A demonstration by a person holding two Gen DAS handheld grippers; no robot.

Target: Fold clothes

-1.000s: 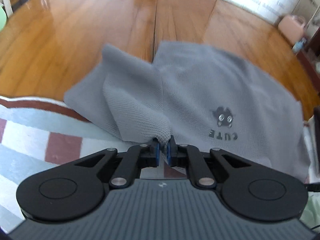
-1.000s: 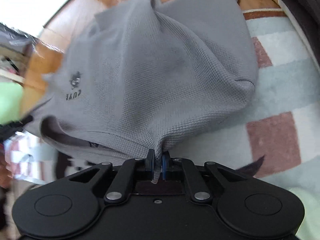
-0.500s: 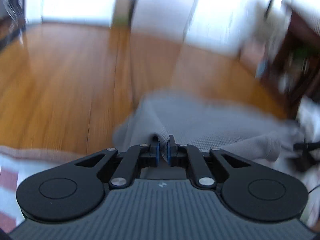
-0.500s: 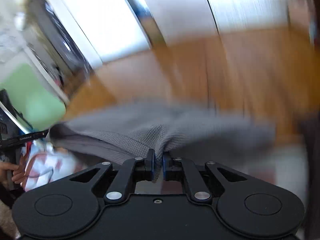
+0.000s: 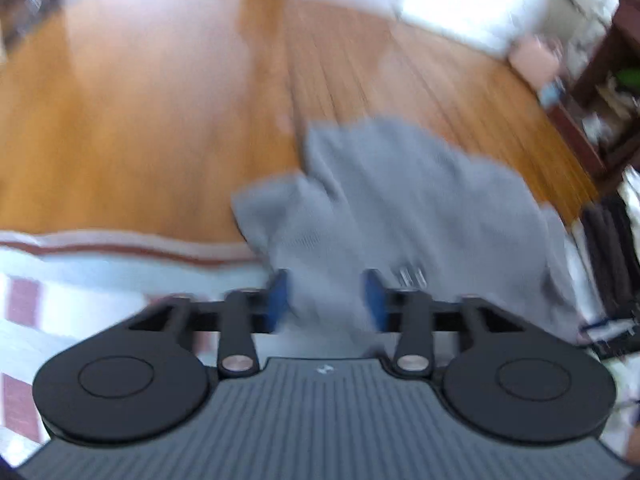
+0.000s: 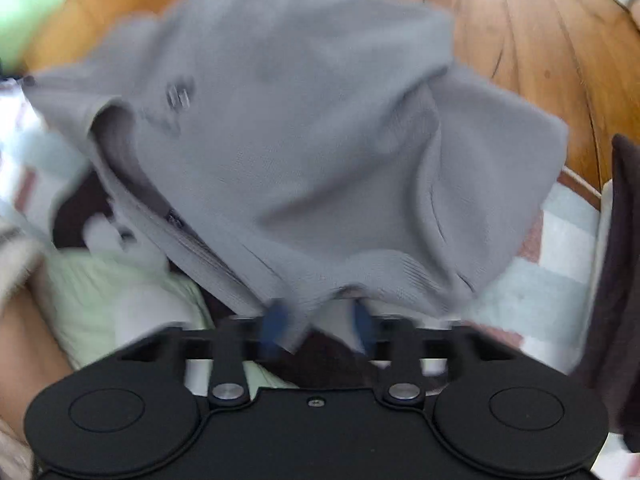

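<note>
A grey knit top (image 5: 404, 208) with a small dark chest print lies spread across the rug's edge and the wooden floor. My left gripper (image 5: 326, 300) is open just over its near edge, its blue pads (image 5: 277, 298) wide apart with grey cloth lying loose between them. In the right wrist view the same grey top (image 6: 304, 128) fills the middle, collar and placket at lower left. My right gripper (image 6: 318, 326) is open too, hovering at the ribbed hem, nothing pinched. Both views are motion-blurred.
A checked pale blue, white and red rug (image 5: 68, 280) lies under the near part, wooden floor (image 5: 140, 100) beyond. Dark furniture (image 5: 608, 92) stands at the right. A pale green cloth (image 6: 112, 296) and a dark garment (image 6: 624, 260) lie near the right gripper.
Both grippers were shut on the grey top, swung it up and out, and have now opened; the top has dropped flat onto the rug and floor.
</note>
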